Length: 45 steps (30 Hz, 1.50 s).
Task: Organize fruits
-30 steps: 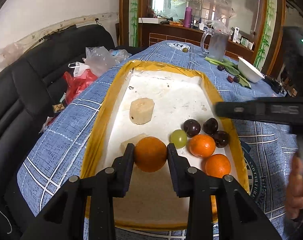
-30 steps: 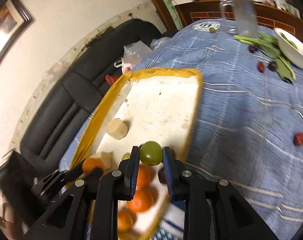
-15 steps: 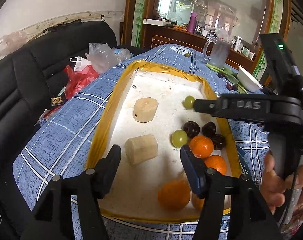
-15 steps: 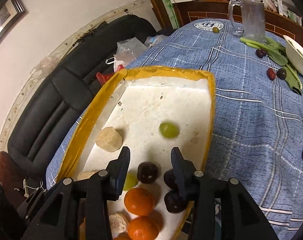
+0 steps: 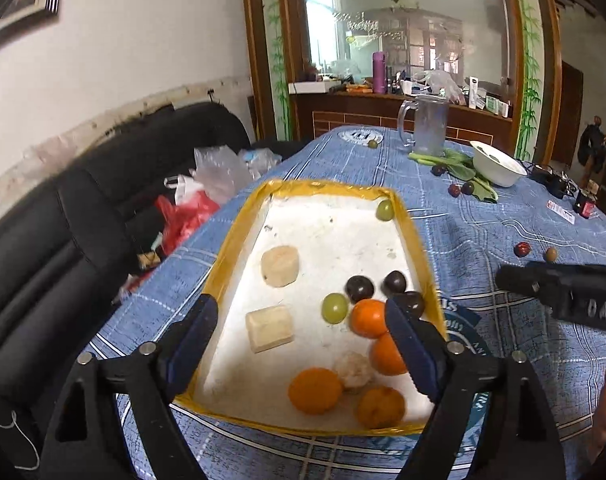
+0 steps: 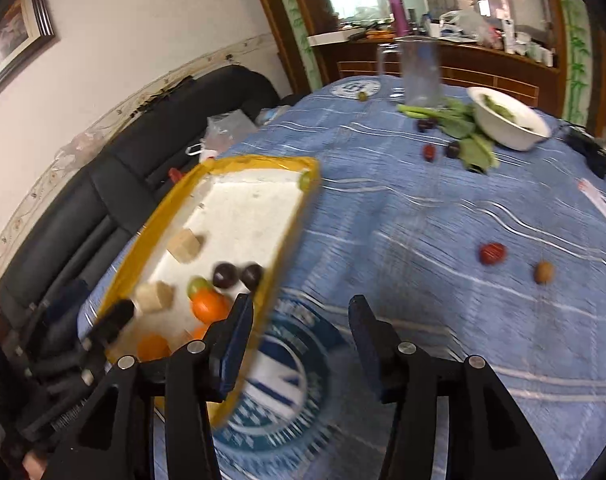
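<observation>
right claw (image 6: 301,334) released, empty | red fruit (image 6: 492,253) ahead-right on surface (image 6: 383,200), nearer it (roundish, no long axis) | left claw (image 5: 303,344) released over tray (image 5: 223,264)

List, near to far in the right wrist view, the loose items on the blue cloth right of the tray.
Small brown fruit → red fruit → second red fruit beside dark plum → white bowl on green leaves → clear plastic jug.
</observation>
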Tool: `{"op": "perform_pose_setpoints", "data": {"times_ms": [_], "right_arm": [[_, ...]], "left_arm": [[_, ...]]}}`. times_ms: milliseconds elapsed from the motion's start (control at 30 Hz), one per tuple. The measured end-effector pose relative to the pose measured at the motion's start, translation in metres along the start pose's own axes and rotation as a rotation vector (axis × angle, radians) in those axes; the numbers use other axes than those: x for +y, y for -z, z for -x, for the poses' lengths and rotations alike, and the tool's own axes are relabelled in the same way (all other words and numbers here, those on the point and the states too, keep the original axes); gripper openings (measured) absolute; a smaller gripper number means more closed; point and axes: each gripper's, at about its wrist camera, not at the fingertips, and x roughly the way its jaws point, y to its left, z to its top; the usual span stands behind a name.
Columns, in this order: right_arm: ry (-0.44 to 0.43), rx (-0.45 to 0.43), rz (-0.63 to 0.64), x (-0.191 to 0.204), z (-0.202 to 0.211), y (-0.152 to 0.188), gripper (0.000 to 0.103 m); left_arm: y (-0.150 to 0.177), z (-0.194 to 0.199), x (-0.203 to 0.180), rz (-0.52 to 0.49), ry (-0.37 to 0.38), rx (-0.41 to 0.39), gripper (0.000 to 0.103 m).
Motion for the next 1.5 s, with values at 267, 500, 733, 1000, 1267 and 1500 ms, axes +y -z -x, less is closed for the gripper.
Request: {"op": "perform_pose_setpoints", "data": {"times_ms": [267, 500, 733, 1000, 1267, 1500], "right_arm": [[0.079, -0.049, 0.032, -0.014, 0.035, 0.020, 0.060], [0.133, -0.069, 0.076, -0.016, 0.047, 0.035, 0.062], [0.130, -0.058, 0.049, -0.028, 0.048, 0.039, 0.062], [0.126, -0.030, 0.057, -0.023, 0.038, 0.041, 0.062], [0.123, -0.010, 0.070, -0.013, 0.028, 0.043, 0.063], [0.128, -0.004, 0.093, -0.005, 0.025, 0.043, 0.067]], "left_arm": [[-0.002, 0.017, -0.035, -0.065, 0.051, -0.002, 0.088], [0.000, 0.020, -0.050, -0.086, 0.080, 0.014, 0.088], [0.002, 0.020, -0.053, -0.092, 0.085, 0.022, 0.088], [0.004, 0.012, -0.052, -0.089, 0.094, 0.045, 0.088], [0.006, 0.004, -0.047, -0.069, 0.105, 0.072, 0.088], [0.008, 0.000, -0.045, -0.061, 0.107, 0.086, 0.088]]}}
